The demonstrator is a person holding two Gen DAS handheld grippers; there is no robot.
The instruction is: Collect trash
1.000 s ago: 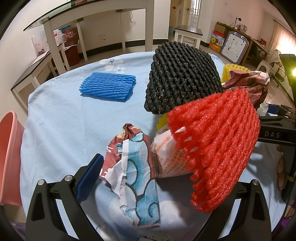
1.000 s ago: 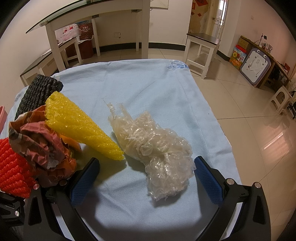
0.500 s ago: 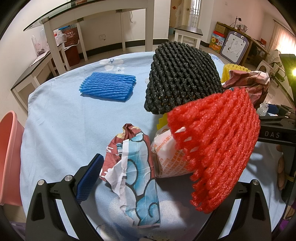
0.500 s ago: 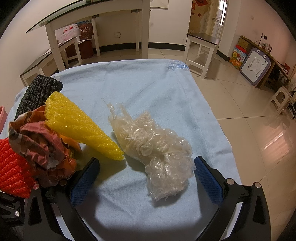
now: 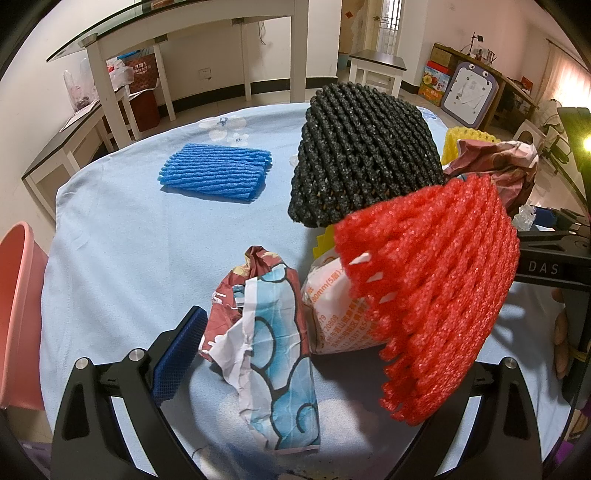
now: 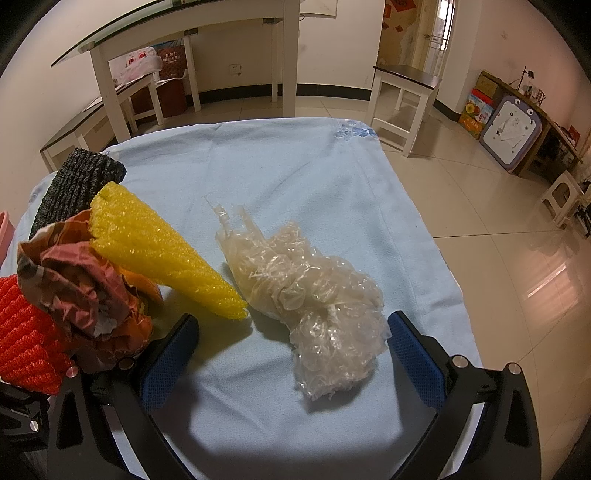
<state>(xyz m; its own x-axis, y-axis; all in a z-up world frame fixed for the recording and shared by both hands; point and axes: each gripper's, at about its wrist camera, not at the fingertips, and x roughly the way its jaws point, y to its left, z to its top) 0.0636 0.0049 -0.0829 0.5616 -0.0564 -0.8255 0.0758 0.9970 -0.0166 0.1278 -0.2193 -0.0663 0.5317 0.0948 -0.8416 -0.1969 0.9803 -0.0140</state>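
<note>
Lying between spread fingers [image 6: 413, 356], plastic wad [image 6: 314, 299] has bare cloth [image 6: 295, 162] beyond.

Glossy beige floor tiles [image 6: 491, 192] catch warm light patches off to the right. Cream walls [image 6: 332, 44] run down to a dark skirting strip [image 6: 332, 89]. Against the far wall stands a tall white-legged table with a glass top [image 6: 177, 26], with a low dark-topped bench [image 6: 85, 125] beside it and red bags underneath. A small white stool with a dark seat [image 6: 406, 79] sits near an open doorway [image 5: 388, 26]. Along the right wall, a purple-framed white drawing board [image 6: 511, 133] leans beside cardboard boxes [image 6: 476, 109].
</note>
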